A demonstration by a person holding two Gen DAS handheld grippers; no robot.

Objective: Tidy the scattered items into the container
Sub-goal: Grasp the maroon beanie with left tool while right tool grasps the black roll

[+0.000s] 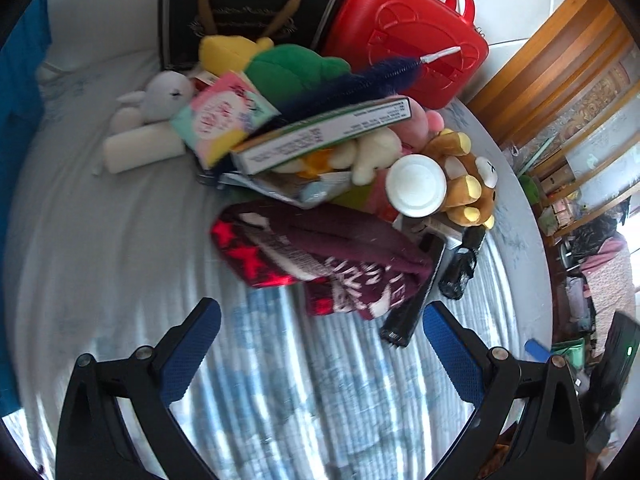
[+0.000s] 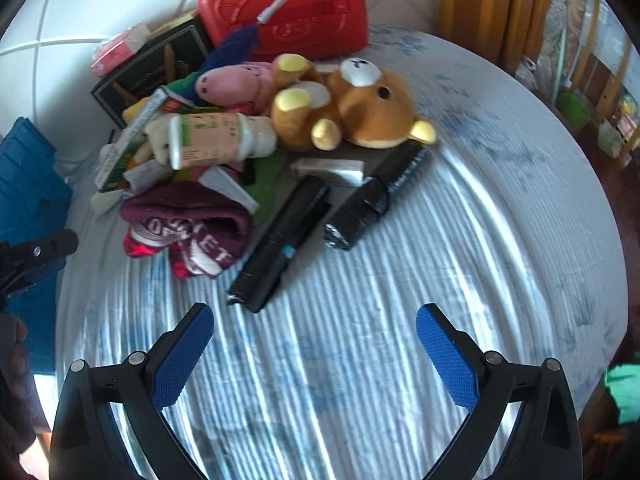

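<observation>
Right wrist view is showing the quilted bedspread (image 2: 380, 320) spreading under everything, pale with blue print. At its far edge the red plastic case (image 2: 296, 12) is lying flat beside a black framed box (image 2: 148, 68), and a blue crate (image 2: 28, 184) is standing at the left edge of the bed. In front of the case the scattered items are lying heaped together: the brown bear plush (image 2: 360, 108) is resting on its back, touching the pink pig plush (image 2: 236, 84), and the white bottle (image 2: 216, 142) is lying on its side just beside the bear. Nearer the camera the maroon knit garment (image 2: 188, 224) is sitting crumpled, with a long black tube (image 2: 280, 240) and a second black tube (image 2: 372, 196) lying close together to its right.

Both tools are hovering above bare bedspread, near the pile without touching it. The right gripper (image 2: 314, 322) is holding its blue pads (image 2: 184, 360) wide apart with nothing between them. The left gripper (image 1: 320, 320) is likewise spread wide and holding nothing, with the maroon garment just beyond its tips.
</observation>
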